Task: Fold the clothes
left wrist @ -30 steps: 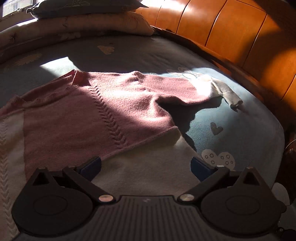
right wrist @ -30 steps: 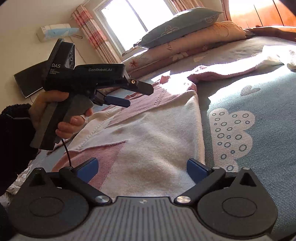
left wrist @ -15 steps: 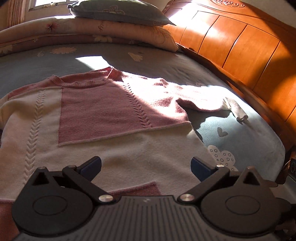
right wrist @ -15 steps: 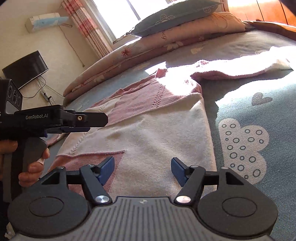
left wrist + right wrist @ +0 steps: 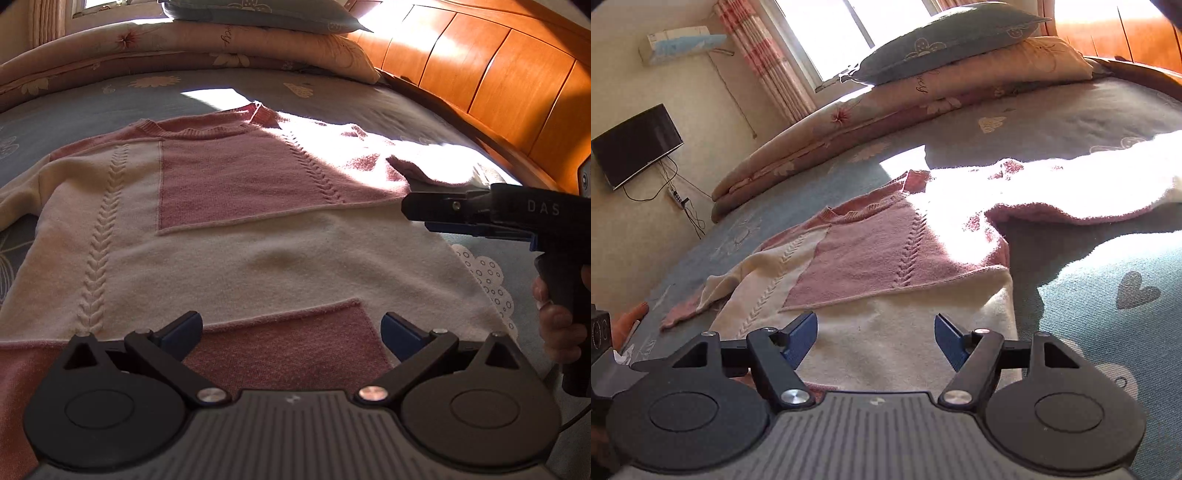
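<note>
A pink and cream knitted sweater (image 5: 258, 240) lies flat, front up, on the blue bedspread (image 5: 110, 99), its collar toward the pillows. One sleeve (image 5: 1071, 192) stretches out to the right in the sunlight; the other sleeve (image 5: 713, 291) lies bent at the left. My left gripper (image 5: 291, 332) hovers open over the sweater's hem with nothing between its fingers. My right gripper (image 5: 875, 339) is open too, above the cream part (image 5: 905, 332) near the right side edge. In the left wrist view the right gripper (image 5: 417, 216) shows side-on by the sweater's right edge.
An orange wooden headboard (image 5: 498, 92) runs along the right of the bed. A pillow (image 5: 942, 40) and a rolled quilt (image 5: 886, 107) lie at the far end under a window. A television (image 5: 635, 144) hangs on the left wall. A person's hand (image 5: 557, 325) holds the right gripper's handle.
The right gripper's jaws have narrowed but stay open. The left view has swung to take in the whole sweater, and the right gripper has come into it. The left gripper has left the right view.
</note>
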{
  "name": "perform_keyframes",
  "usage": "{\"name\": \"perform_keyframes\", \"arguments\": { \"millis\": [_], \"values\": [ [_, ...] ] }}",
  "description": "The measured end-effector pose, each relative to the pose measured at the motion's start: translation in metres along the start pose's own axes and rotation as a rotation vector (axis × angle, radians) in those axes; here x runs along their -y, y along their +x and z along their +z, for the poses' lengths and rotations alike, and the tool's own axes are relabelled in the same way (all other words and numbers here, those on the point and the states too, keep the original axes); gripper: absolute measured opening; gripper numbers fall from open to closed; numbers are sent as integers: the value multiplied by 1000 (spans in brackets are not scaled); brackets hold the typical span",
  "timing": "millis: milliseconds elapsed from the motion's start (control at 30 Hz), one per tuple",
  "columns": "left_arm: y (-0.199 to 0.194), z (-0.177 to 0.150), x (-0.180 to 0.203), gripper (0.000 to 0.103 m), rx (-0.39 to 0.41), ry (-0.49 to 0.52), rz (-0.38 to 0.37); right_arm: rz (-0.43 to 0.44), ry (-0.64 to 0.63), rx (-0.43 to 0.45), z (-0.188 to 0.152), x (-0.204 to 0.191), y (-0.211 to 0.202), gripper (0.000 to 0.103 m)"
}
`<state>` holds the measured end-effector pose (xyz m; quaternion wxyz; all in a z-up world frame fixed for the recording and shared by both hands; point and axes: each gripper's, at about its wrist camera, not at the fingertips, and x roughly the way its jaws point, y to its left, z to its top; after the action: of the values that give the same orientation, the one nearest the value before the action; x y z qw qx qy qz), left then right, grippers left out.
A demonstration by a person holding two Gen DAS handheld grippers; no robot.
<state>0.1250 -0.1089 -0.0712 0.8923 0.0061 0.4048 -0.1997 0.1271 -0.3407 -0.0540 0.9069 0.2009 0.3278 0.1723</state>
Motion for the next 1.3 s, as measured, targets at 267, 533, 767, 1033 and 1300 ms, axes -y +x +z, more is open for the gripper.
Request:
{"name": "perform_keyframes", "arguments": {
  "millis": [267, 533, 767, 1033, 1300],
  "values": [
    [8, -13, -12, 102, -29, -13, 11, -178, 4, -77, 19, 41, 37, 60],
    [8, -17, -14, 102, -10, -2, 2, -105, -57, -43, 35, 11, 36, 76],
    [5, -17, -25, 102, 1, -50, -50, -268, -53, -54, 45, 38, 73, 64],
    [7, -15, -28, 102, 1, -64, -60, -149, 73, 13, 65, 43, 46, 73],
    [6, -11, -40, 102, -11, -123, -115, -203, 58, -88, 73, 48, 94, 69]
  ]
}}
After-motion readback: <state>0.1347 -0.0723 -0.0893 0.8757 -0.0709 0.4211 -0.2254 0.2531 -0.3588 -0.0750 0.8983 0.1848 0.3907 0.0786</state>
